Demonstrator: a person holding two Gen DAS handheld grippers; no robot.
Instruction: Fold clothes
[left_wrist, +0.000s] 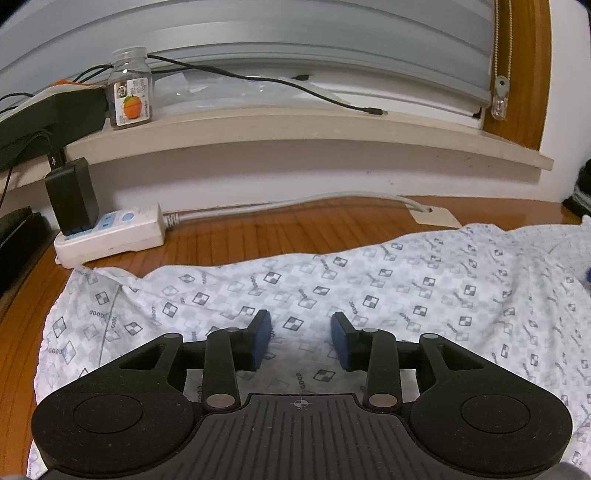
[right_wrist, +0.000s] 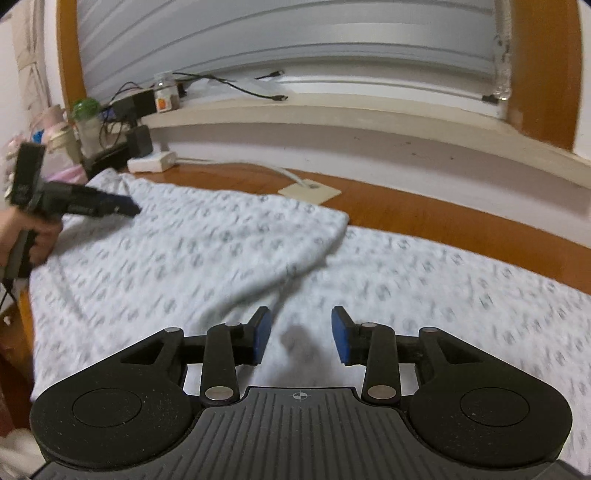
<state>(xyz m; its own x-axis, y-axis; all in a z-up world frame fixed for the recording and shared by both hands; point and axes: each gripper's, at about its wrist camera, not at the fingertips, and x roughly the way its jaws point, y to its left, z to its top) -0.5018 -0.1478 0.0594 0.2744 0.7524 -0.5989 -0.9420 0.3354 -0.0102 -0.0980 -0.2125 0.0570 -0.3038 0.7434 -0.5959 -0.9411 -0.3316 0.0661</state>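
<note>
Left gripper (left_wrist: 301, 334) sits low over the garment (left_wrist: 369, 288), jaws partly apart, nothing between the blue pads (left_wrist: 263, 341) — cloth lies beneath, not pinched. Right gripper (right_wrist: 300, 334) likewise partly open and empty, above the fabric. Garment: white with small checked print, spread across the wooden tabletop (left_wrist: 258, 232); in the right wrist view one flap lies folded over the rest, its edge running diagonally. A power strip (left_wrist: 110, 236) sits just beyond the garment's far left corner.

Step, by my reading: a fold just laid and let go. Next move calls for picking a fresh edge or corner with both grippers — closing on one layer only, clear of the strip.
</note>
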